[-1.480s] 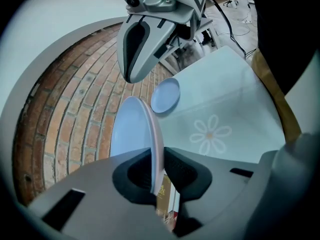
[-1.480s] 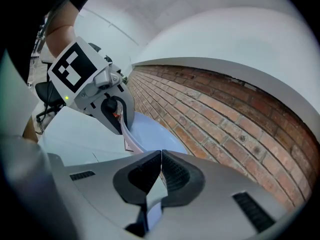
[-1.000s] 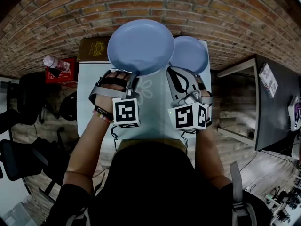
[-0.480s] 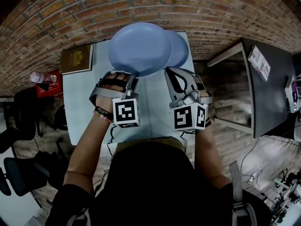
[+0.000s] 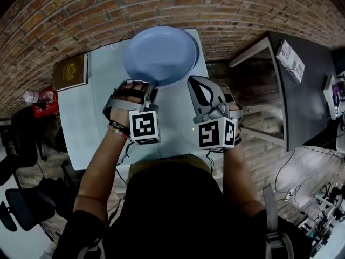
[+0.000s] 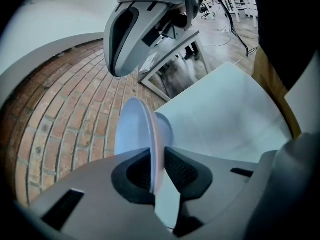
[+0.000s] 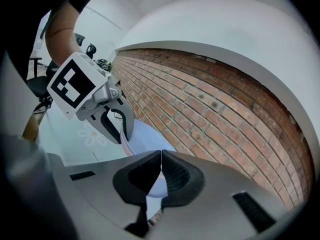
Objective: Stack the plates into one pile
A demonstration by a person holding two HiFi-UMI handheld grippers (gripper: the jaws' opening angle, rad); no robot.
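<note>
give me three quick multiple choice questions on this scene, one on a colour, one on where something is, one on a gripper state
1. What colour is the big plate?
A red
B blue
C green

2. Where does the brown book lie?
A on the pale table, at its far left corner
B on top of the plate
C on the dark desk

3. How does the right gripper stand?
A wide open
B clamped on the plate
C shut, with nothing between its jaws

Answers:
1 B, the head view shows it pale blue.
2 A, the book rests on the tabletop, left of the plate.
3 C, the right gripper view shows the pads meeting on nothing.
</note>
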